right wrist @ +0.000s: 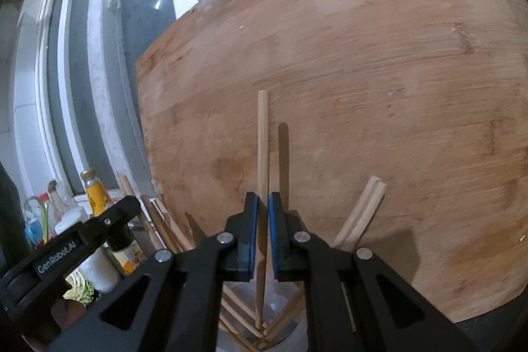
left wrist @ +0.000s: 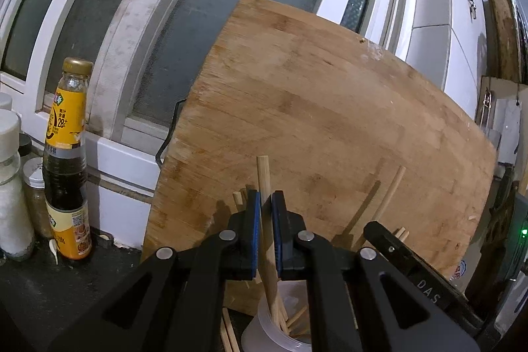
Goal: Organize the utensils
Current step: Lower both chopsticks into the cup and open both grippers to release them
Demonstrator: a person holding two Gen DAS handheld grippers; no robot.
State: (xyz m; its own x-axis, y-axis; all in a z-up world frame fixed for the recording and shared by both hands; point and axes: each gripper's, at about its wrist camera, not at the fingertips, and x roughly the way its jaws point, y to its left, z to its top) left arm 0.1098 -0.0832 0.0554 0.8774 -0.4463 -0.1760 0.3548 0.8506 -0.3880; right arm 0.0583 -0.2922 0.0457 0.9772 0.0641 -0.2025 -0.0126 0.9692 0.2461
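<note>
Several chopsticks already stand in the plastic cup (left wrist: 277, 332). Left tongs (left wrist: 266, 203) and right tongs (right wrist: 263, 207) each clamp one chopstick (left wrist: 264, 180) over it, not yet released.

One wooden chopstick (left wrist: 264, 187) is standing near upright, lower end dipping into a translucent cup (left wrist: 264, 322) w/ more sticks (left wrist: 293, 319) fanning out inside. Second chopstick (right wrist: 263, 154), pale wood, is also standing upright, tip pointing down into the cup (right wrist: 297, 338). A pair (right wrist: 361, 210) is leaning right.
</note>
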